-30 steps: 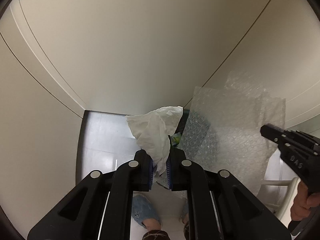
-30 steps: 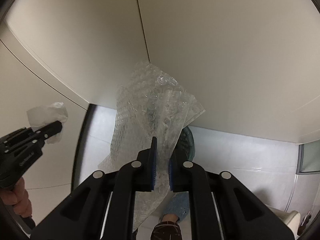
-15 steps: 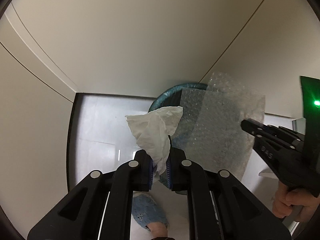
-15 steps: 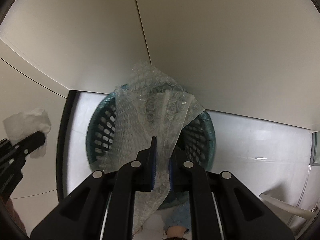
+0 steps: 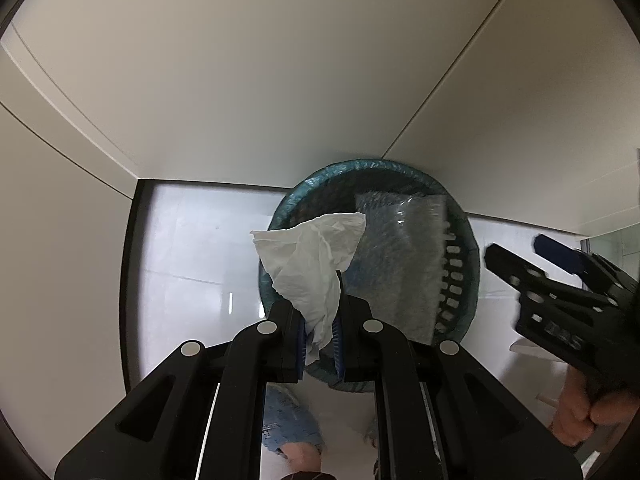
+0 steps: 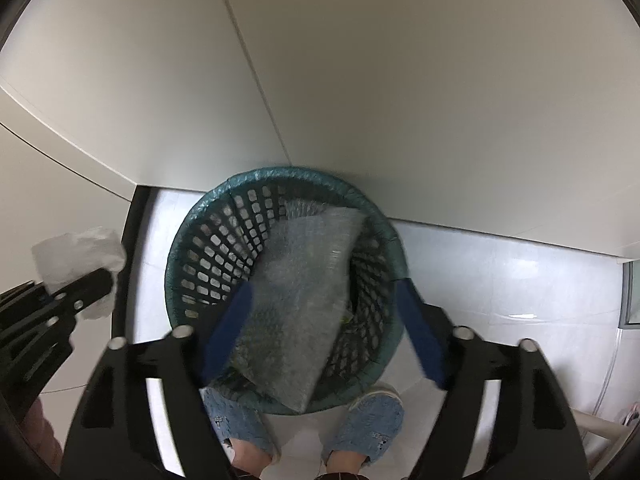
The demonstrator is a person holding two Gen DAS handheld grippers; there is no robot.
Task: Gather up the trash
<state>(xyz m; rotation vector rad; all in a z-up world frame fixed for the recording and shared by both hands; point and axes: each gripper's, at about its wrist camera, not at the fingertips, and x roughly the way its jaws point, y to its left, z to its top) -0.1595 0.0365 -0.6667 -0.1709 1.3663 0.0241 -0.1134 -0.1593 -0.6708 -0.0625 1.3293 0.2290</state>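
Observation:
My left gripper (image 5: 320, 316) is shut on a crumpled white tissue (image 5: 310, 258), held above the near left rim of a round teal mesh trash basket (image 5: 466, 264). My right gripper (image 6: 324, 300) is open and empty directly above the basket (image 6: 208, 256). A sheet of bubble wrap (image 6: 296, 304) lies loose inside the basket, leaning across it; it also shows in the left wrist view (image 5: 400, 264). The left gripper with the tissue (image 6: 76, 260) appears at the left of the right wrist view. The right gripper (image 5: 532, 264) appears at the right of the left wrist view.
The basket stands on a pale tiled floor (image 6: 500, 276) against a white wall corner (image 6: 256, 80). A dark baseboard edge (image 5: 130, 280) runs down the left. The person's feet in blue slippers (image 6: 372, 428) are just below the basket.
My right gripper has opened and let go of the bubble wrap, which has dropped into the basket. Both grippers have tilted down over the basket. The left still holds the tissue.

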